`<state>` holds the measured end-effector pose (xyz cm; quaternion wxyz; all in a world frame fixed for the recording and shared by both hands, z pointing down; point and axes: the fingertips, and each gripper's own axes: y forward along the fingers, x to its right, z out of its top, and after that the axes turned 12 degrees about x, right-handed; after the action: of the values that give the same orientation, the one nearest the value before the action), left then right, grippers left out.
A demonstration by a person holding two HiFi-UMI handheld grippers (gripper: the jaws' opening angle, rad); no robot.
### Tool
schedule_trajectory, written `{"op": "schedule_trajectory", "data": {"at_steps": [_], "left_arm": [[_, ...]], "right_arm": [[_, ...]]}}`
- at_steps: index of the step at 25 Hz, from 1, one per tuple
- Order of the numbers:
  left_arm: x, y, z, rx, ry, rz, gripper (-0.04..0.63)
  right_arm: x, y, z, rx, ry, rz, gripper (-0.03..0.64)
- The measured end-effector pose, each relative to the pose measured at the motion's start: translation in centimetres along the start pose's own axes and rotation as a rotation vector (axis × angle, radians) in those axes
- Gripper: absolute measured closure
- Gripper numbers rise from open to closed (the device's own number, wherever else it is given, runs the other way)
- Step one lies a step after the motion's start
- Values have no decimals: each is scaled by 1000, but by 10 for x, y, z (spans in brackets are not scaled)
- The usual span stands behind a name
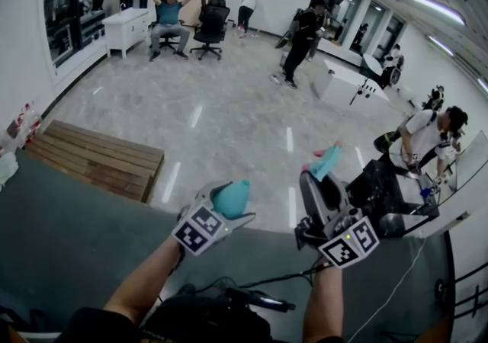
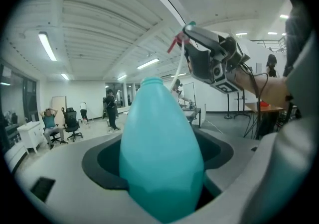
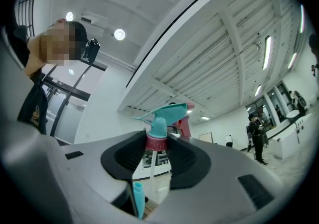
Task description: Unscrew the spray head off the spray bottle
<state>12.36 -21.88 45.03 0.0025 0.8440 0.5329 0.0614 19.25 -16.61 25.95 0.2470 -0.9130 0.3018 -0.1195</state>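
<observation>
Closest in the head view, the person's two bare forearms reach up from the bottom edge over a dark grey tabletop (image 1: 69, 227). The left gripper (image 1: 223, 214) is clamped on the teal spray bottle (image 1: 231, 195) (image 2: 162, 158). In the left gripper view the bottle's fat body fills the gap between the jaws, pressed by the pads on both sides, and its narrow neck points away from the camera with nothing screwed on it. The right gripper (image 1: 320, 185) is held just to the right, tilted upward, its jaws closed on the spray head (image 1: 326, 160) (image 3: 163, 117). In the right gripper view the black pads pinch the red ribbed collar (image 3: 156, 142) from either side. The teal nozzle and red trigger stand above the jaws, and the thin white dip tube (image 3: 151, 166) hangs down between them. The spray head is fully off the bottle, apart from it and a little higher, off to the right. Beyond the table edge a wooden pallet (image 1: 95, 155) lies on the pale glossy floor (image 1: 229, 117). To the right, a person in a white top (image 1: 423, 134) bends over dark equipment. Farther back a person in black (image 1: 303, 38) walks past a white desk (image 1: 335, 78). By the far wall someone sits with hands behind the head (image 1: 168, 17) between a white cabinet (image 1: 126, 27) and an empty black office chair (image 1: 211, 27).
</observation>
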Motion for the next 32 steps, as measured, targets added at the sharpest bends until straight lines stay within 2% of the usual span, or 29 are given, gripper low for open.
{"op": "schedule_trajectory", "data": {"at_steps": [5, 9, 23, 32], "left_arm": [[-11, -5, 33, 103, -34, 56, 173], [-17, -6, 44, 137, -51, 74, 173], [-23, -1, 52, 163, -52, 70, 173], [-22, 0, 50, 164, -58, 62, 172]], "right_arm": [[12, -8, -28, -77, -58, -80, 483], [18, -17, -48, -120, -102, -130, 483], [24, -35, -80, -133, -88, -238, 483], [24, -37, -86, -153, -95, -245, 485]]}}
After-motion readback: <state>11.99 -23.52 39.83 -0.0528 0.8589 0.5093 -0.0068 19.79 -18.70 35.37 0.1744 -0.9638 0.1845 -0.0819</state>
